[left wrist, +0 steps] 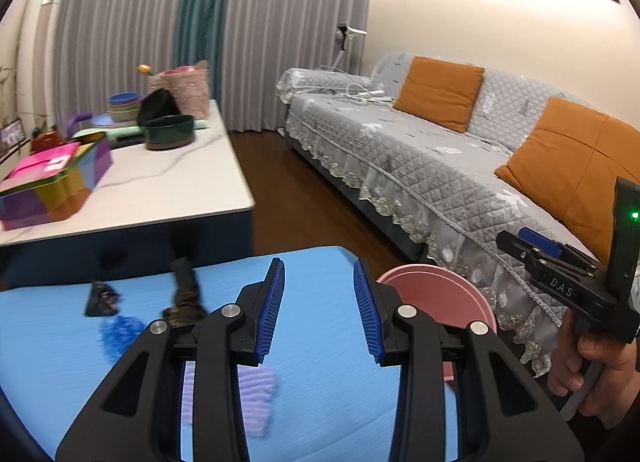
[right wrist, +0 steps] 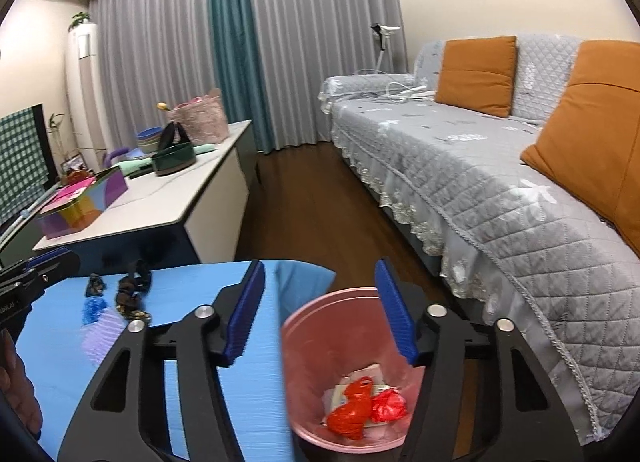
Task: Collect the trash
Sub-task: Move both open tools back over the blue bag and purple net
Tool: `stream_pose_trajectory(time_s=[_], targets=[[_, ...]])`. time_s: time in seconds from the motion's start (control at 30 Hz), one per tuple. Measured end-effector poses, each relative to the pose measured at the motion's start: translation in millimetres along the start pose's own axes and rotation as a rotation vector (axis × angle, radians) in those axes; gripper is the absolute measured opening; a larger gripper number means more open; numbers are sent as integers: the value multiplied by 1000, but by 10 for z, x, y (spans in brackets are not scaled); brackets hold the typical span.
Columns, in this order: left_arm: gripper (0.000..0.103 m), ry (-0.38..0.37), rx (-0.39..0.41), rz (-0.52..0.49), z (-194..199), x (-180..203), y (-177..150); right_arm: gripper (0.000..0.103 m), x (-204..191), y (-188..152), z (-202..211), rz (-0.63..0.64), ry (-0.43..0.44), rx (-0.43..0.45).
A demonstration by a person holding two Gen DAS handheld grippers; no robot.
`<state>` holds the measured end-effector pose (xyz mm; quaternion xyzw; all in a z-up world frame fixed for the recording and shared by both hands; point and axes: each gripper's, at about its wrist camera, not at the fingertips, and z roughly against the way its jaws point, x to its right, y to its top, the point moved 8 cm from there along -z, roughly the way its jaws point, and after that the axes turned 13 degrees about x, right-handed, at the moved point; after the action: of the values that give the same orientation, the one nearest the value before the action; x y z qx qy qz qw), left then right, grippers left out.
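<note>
Pads of each hand-held gripper, left [left wrist: 319, 312] and right [right wrist: 320, 312], parted and empty, right above pink bin [right wrist: 320, 346].

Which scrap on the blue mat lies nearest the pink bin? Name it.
The long dark brown scrap; the small black scrap and the blue scrap lie farther from the pink bin.

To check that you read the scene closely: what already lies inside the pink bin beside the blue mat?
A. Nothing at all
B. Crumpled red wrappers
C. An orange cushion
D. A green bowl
B: the right wrist view shows crumpled red wrappers lying at the bottom of the pink bin.
</note>
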<state>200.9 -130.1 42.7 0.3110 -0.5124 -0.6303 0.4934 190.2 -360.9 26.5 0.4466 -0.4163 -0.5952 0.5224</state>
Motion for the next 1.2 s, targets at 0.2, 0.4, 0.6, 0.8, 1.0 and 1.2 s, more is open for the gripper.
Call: stream_pose_trajectory(time_s=[0.2, 0.4, 0.6, 0.8, 1.0, 1.2], targets=[[36, 85, 27, 56, 261, -543, -6, 45, -286, -39, -6, 17, 56, -1], [35, 228, 40, 114, 498, -1254, -137, 44, -708, -187, -82, 13, 147, -41], [34, 347, 54, 138, 652, -1781, -192, 44, -1241, -386, -182, 47, 246, -82], [29, 410, 37, 189, 689, -2162, -349, 45, -1697, -629, -349, 70, 321, -143], [29, 423, 13, 214, 576, -2325, -485, 54, -2057, -925, -527, 110, 384, -217], [29, 422, -14, 222, 344, -2393, -602, 66, -2226, -1194, -695, 111, 403, -305]])
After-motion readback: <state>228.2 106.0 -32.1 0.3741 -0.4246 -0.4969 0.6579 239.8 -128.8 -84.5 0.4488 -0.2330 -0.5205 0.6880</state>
